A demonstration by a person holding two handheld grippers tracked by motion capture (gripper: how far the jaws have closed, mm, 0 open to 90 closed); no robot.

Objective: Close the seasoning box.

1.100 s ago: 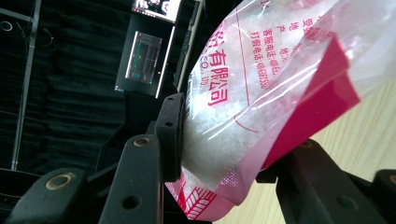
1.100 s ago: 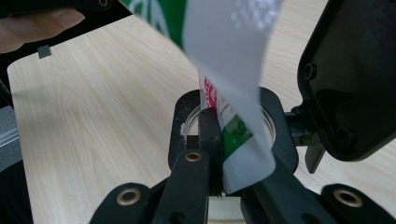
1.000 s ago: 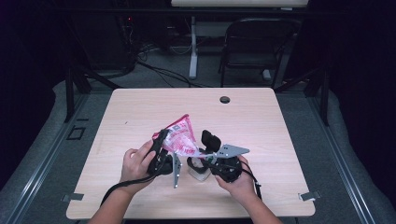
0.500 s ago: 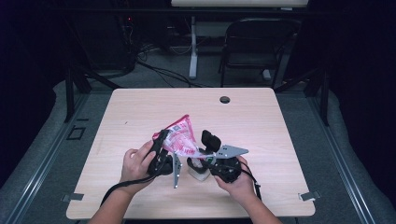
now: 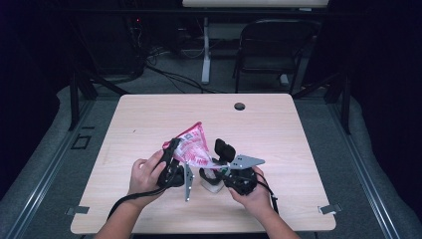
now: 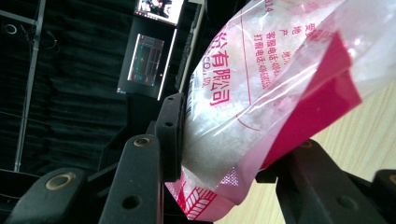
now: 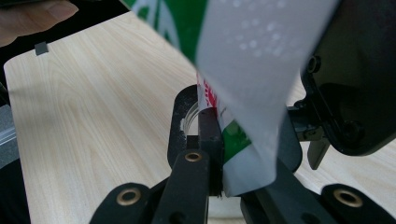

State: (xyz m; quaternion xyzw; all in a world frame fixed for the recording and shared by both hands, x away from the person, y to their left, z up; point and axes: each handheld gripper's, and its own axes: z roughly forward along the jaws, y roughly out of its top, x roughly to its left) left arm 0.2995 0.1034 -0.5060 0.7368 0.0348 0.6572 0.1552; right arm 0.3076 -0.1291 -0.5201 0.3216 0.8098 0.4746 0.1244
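A pink and white plastic bag (image 5: pixel 191 147) of white granules hangs tilted above the front middle of the table. My left gripper (image 5: pixel 171 155) is shut on its lower left part; in the left gripper view the bag (image 6: pixel 261 88) bulges between the two pads of that gripper (image 6: pixel 233 144). My right gripper (image 5: pixel 219 155) is shut on the bag's lower right edge, and in the right gripper view its jaws (image 7: pixel 238 140) pinch the white and green film (image 7: pixel 252 60). A small clear jar (image 5: pixel 210 183) stands on the table under the bag, and its rim (image 7: pixel 187 119) peeks out behind the jaw.
The light wooden table (image 5: pixel 298 129) has a round cable hole (image 5: pixel 240 106) near its far edge. A dark chair (image 5: pixel 271 50) and cables stand on the floor beyond. The other gripper's black body (image 7: pixel 355 70) hangs close at the right of the right gripper view.
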